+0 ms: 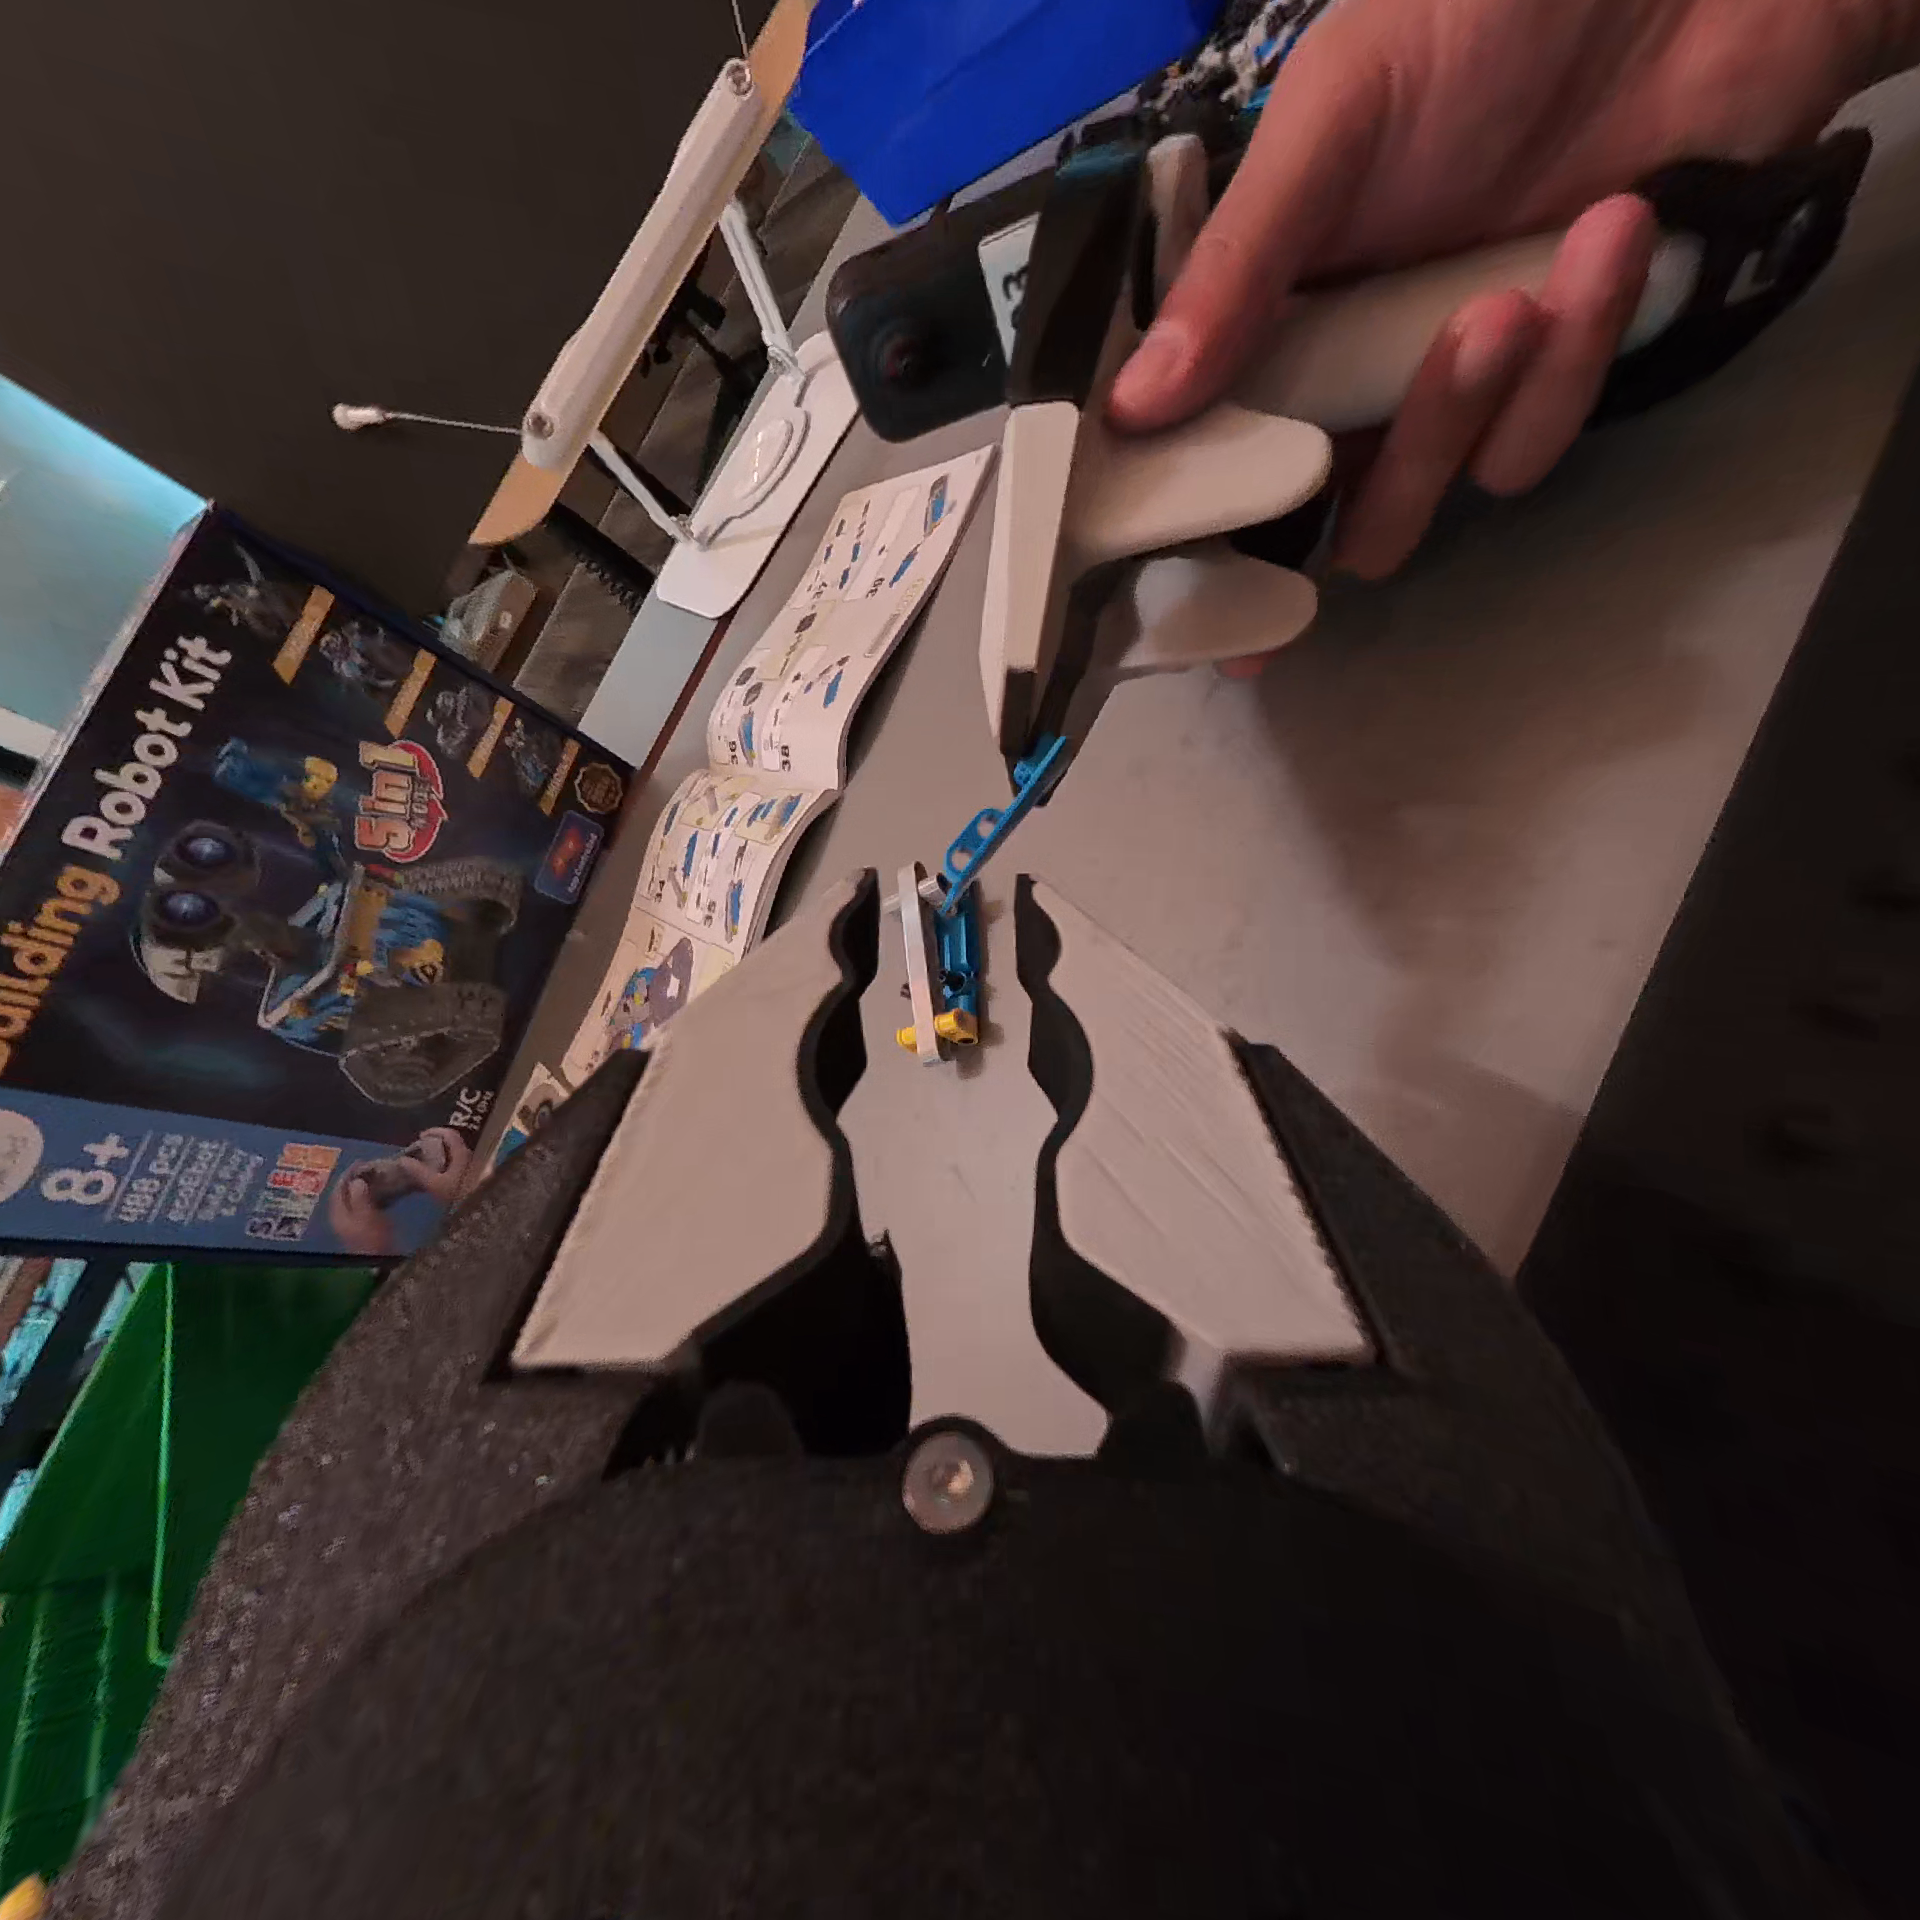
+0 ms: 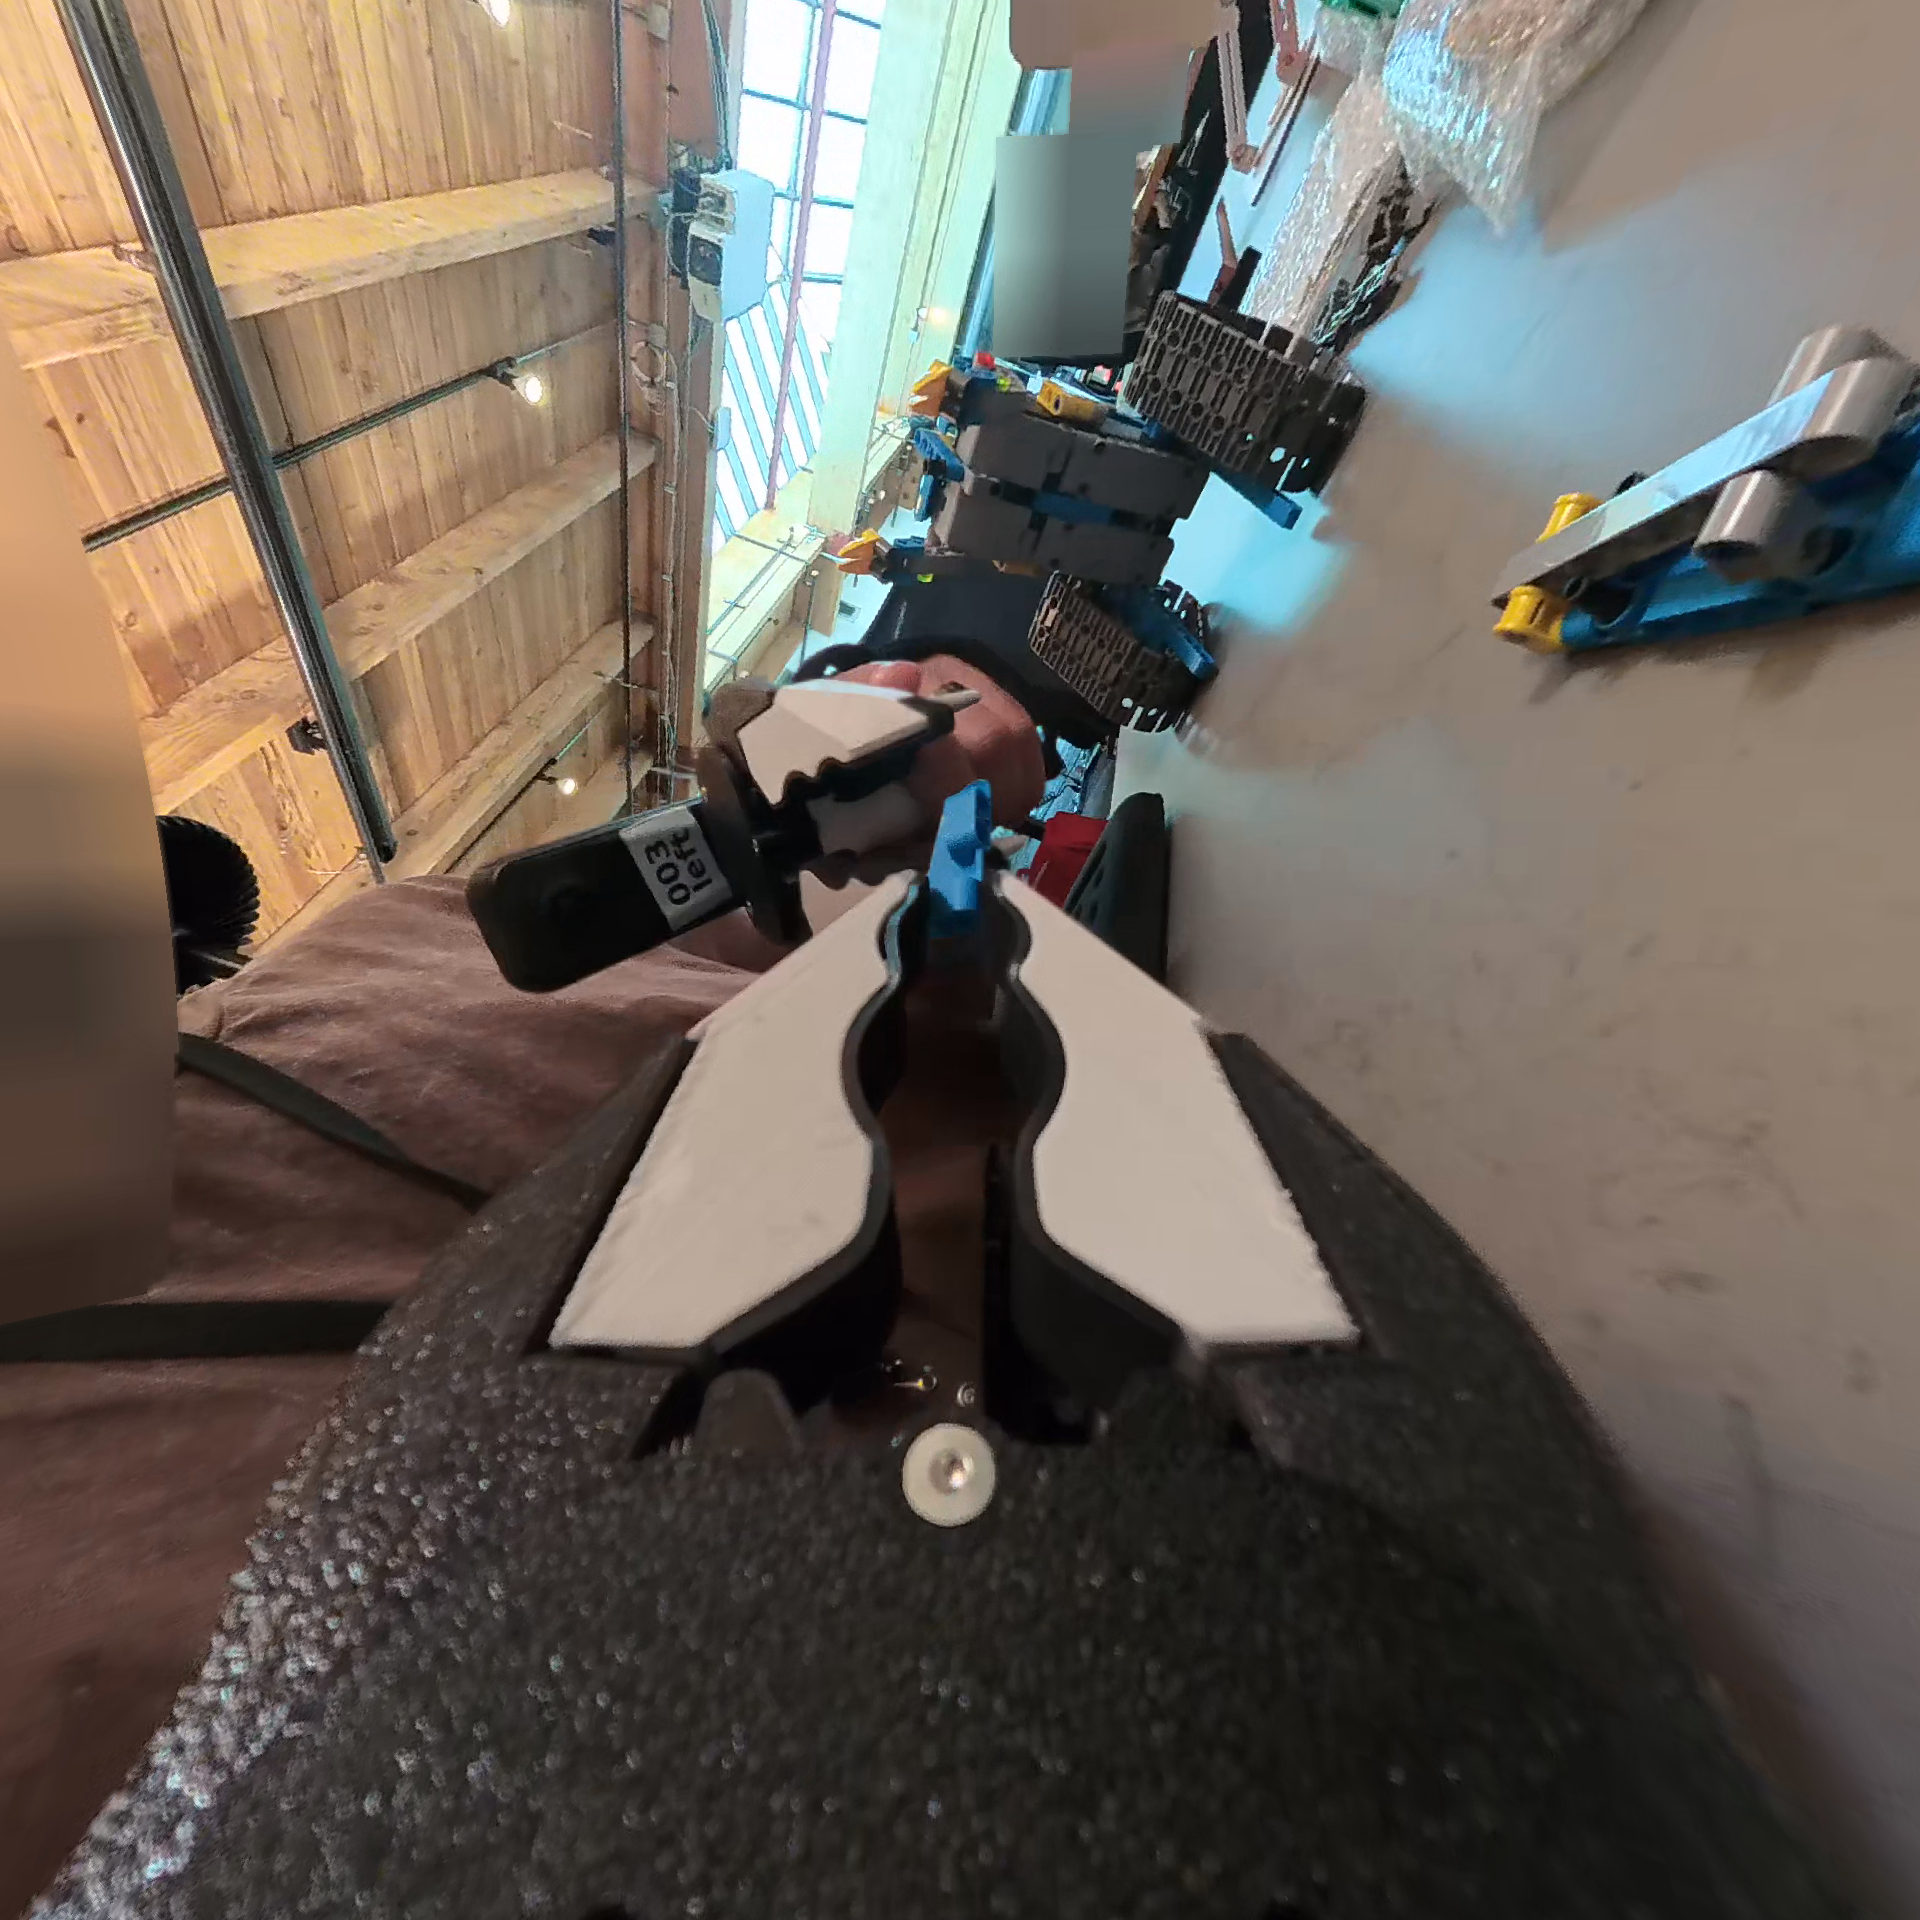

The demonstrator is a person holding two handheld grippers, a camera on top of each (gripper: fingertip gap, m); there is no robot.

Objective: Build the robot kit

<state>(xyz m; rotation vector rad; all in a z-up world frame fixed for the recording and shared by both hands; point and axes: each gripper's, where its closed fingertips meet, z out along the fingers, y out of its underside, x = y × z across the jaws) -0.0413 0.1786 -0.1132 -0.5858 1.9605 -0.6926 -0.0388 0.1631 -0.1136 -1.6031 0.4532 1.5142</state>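
Note:
A small assembly of blue, white and yellow building pieces [image 1: 940, 977] lies on the grey table [image 1: 1403, 883]. My left gripper [image 1: 940, 899] is open and empty, with one finger on each side of the assembly, just above it. My right gripper [image 1: 1023, 743], held by a hand [image 1: 1455, 229], is shut on a blue beam [image 1: 997, 821] whose lower end reaches the far end of the assembly. In the right wrist view the right gripper [image 2: 956, 891] pinches the blue beam [image 2: 961, 847]. The assembly [image 2: 1704, 530] lies on the table to the right. The left gripper [image 2: 883, 769] shows beyond, open.
A kit box [image 1: 260, 883] stands at the left. An open instruction booklet [image 1: 790, 665] lies beside it, with a white lamp stand [image 1: 748, 457] behind. A tracked robot model [image 2: 1091, 499] and bubble-wrap bags [image 2: 1455, 104] sit farther along the table. A person's brown-clad body [image 2: 416, 1091] is near. The grippers are tip to tip, or close to it.

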